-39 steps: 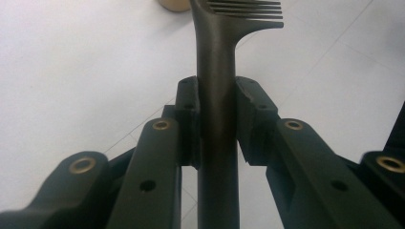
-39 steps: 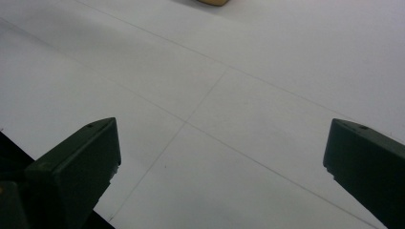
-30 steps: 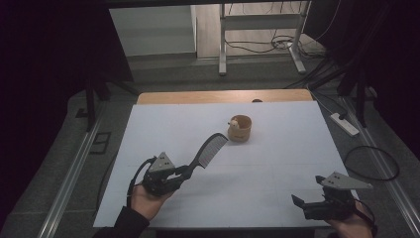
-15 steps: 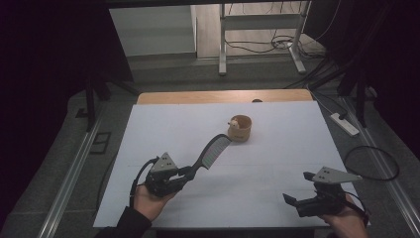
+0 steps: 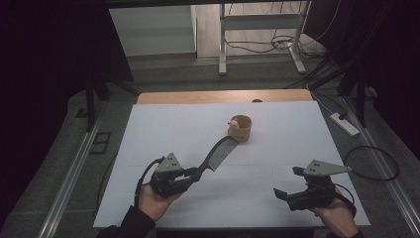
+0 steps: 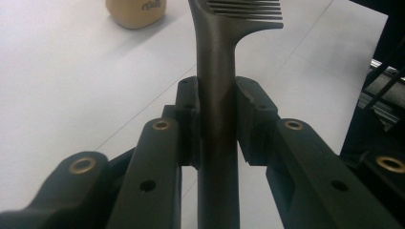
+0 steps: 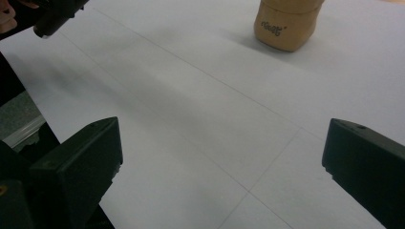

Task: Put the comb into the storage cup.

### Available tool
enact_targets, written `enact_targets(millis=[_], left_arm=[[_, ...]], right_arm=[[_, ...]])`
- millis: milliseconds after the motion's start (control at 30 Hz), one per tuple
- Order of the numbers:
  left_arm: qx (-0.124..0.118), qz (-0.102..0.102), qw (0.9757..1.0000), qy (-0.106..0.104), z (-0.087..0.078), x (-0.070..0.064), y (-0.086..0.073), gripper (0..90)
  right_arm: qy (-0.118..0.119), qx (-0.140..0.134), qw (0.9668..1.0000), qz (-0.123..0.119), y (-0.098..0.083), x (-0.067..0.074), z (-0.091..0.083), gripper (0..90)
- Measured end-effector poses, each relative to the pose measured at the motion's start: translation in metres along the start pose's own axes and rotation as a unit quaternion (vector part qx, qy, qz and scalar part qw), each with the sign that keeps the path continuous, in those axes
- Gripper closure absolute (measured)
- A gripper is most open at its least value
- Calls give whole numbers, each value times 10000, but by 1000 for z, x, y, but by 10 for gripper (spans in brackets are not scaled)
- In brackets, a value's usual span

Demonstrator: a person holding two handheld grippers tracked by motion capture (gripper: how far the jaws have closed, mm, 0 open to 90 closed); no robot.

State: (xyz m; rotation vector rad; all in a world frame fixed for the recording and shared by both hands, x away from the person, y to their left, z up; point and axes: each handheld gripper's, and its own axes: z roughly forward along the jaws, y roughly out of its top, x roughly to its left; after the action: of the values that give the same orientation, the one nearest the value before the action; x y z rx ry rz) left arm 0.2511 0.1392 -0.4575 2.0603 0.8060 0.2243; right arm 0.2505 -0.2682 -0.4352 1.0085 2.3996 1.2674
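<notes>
The left gripper (image 5: 190, 174) sat at about 7 o'clock on the white table (image 5: 163, 134), held in the person's left hand (image 5: 153, 201). Its jaws were pressed together on the handle of a dark comb (image 5: 216, 155); in the left gripper view the two pads clamped the comb (image 6: 217, 95) from both sides, with no gap between pad and handle. The comb pointed away from this gripper toward 1 o'clock, with its toothed head lifted off the table surface. The tip of the comb was just beside a small tan wooden cup (image 5: 239, 128), which stood upright a little beyond the middle of the table, toward 12 o'clock. I cannot tell whether the comb tip touched the cup. In the left gripper view the cup (image 6: 136, 12) appeared at the upper left of the comb.

The right gripper (image 5: 288, 184) was at about 5 o'clock near the front edge of the table, held in the right hand (image 5: 334, 218). Its jaws were spread wide with nothing between them; in the right gripper view only the bare table (image 7: 205, 124) lay between the two black jaws. There the cup (image 7: 286, 24) stood far ahead, toward 1 o'clock, well apart from this gripper.
</notes>
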Motion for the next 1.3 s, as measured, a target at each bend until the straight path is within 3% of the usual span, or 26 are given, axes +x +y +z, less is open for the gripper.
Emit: enact_targets(millis=[300,467,733,1100,1300], left_arm=[[3,48,9999,-116,7,-4,4,724],[-1,92,9998,-164,11,-7,6,724],[-11,183,9996,-227,18,-13,9,724],[71,322,9990,-304,29,-21,11,724],[57,363,9988,-320,32,-24,12,724]], right_arm=[[347,-63,9994,47,11,1,8,0],[407,-83,9991,77,18,1,13,0],[680,18,9971,353,30,-2,22,0],[850,23,9956,402,47,-3,33,0],[891,177,9949,428,57,-2,43,0]])
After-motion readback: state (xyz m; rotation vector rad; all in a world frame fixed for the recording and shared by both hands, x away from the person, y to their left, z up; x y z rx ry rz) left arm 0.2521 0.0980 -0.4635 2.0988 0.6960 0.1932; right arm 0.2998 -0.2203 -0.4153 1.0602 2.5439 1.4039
